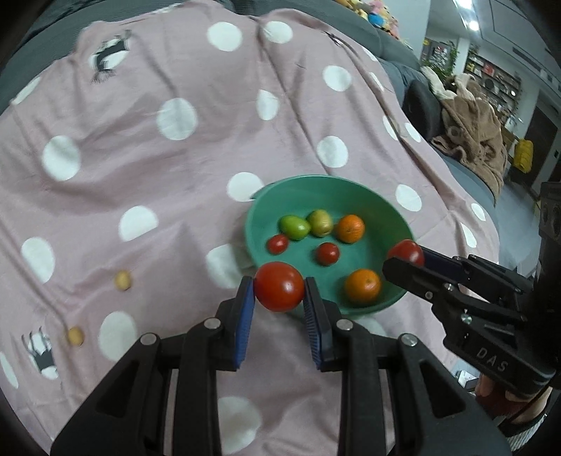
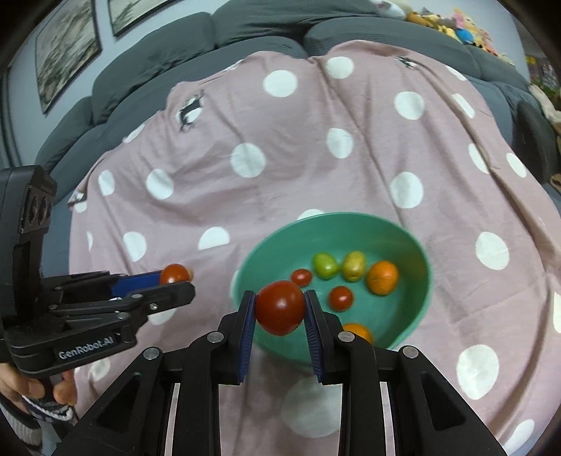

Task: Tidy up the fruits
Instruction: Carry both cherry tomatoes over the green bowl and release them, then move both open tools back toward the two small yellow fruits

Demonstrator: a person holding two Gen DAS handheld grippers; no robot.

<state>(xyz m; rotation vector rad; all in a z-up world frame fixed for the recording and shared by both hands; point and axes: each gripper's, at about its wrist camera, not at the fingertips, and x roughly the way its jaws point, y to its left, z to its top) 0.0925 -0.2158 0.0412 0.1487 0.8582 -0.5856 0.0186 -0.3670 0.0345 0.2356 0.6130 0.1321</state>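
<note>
My left gripper [image 1: 278, 282] is shut on a large red tomato [image 1: 278, 291], held just above the near-left rim of a green bowl [image 1: 315, 180]. My right gripper [image 2: 278, 294] grips a second red tomato [image 2: 279, 310] over the bowl's [image 2: 350, 218] near-left rim. Each wrist view also shows the other gripper from the side: the right gripper [image 1: 406, 261] with its tomato [image 1: 406, 250], and the left gripper [image 2: 178, 280] with its tomato [image 2: 174, 273]. Inside the bowl lie several fruits: two green ones [image 1: 293, 227], two oranges [image 1: 350, 228] and two small tomatoes [image 1: 328, 253].
A pink cloth with white dots [image 1: 175, 158] covers a grey sofa [image 2: 245, 31]. Two small yellowish fruits [image 1: 122, 280] [image 1: 75, 336] lie on the cloth left of the bowl. A brown blanket [image 1: 470, 133] is heaped at the far right.
</note>
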